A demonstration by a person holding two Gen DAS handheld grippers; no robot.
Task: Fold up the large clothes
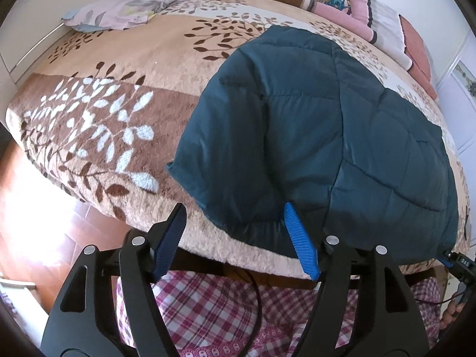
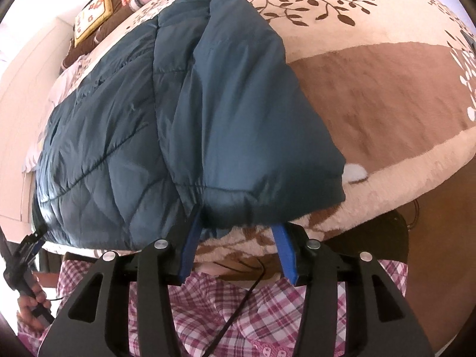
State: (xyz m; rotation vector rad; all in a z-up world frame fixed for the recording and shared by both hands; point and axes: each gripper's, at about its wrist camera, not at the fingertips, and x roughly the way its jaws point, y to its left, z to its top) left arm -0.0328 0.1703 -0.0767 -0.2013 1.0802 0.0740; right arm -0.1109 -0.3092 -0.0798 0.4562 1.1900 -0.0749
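- Plush beige-and-brown blanket [image 1: 125, 68], leaf-printed, covered the whole bed, and everything else rested on it.
- Teal quilted jacket [image 1: 312, 136] lay along the near edge of the bed, already doubled over: one padded panel sat on top of another, with a long fold line running away from the person. From the right wrist view the same jacket [image 2: 166, 113] showed a top layer overlapping the quilted body beneath, its hem hanging just past the mattress edge.
- By my reading, at least one fold was done. The bundle was still long and puffy, so a further fold to shorten it, and some flattening, looked to be left.
- Stacked pillows and folded bedding [image 1: 383, 26] sat well apart at the far side, a pale floral cloth [image 1: 131, 6] at the far left corner.
- Left gripper [image 1: 235, 214] hovered at the jacket's near hem with its jaws wide apart; the right-hand blue pad brushed the hem, but nothing was pinched.
- Right gripper [image 2: 238, 223] sat under the overhanging hem, jaws roughly half open, the fabric edge just above them and not clamped.
- The person's checked clothing [image 2: 208, 306] showed below both tools.
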